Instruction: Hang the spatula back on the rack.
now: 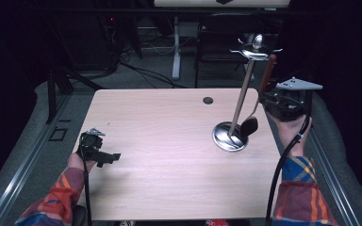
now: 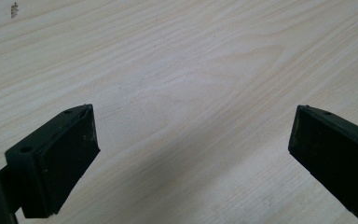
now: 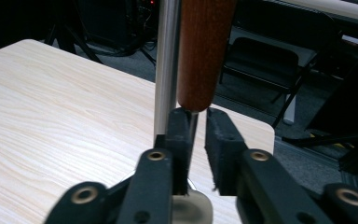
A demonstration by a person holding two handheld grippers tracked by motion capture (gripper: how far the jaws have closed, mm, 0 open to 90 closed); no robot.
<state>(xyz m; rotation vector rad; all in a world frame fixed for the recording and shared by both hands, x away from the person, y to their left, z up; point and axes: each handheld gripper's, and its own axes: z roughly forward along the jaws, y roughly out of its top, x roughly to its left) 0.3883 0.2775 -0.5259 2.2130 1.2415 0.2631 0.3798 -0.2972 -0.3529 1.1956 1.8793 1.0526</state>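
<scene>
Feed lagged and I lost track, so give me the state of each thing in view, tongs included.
Left tongs: open, low over the bare table, holding nothing.
Right tongs: nearly shut around the ladle's thin metal shank, just below its wooden handle.
Ladle: upright, dark bowl down beside the stand's base.
Stand: upright on the table.

Pale wooden table [image 1: 160,155] with a cable hole [image 1: 208,100], a steel utensil stand [image 1: 229,136] upright near its right edge.

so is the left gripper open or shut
Open: the left gripper has its jaws wide apart over the bare table, holding nothing.
</scene>
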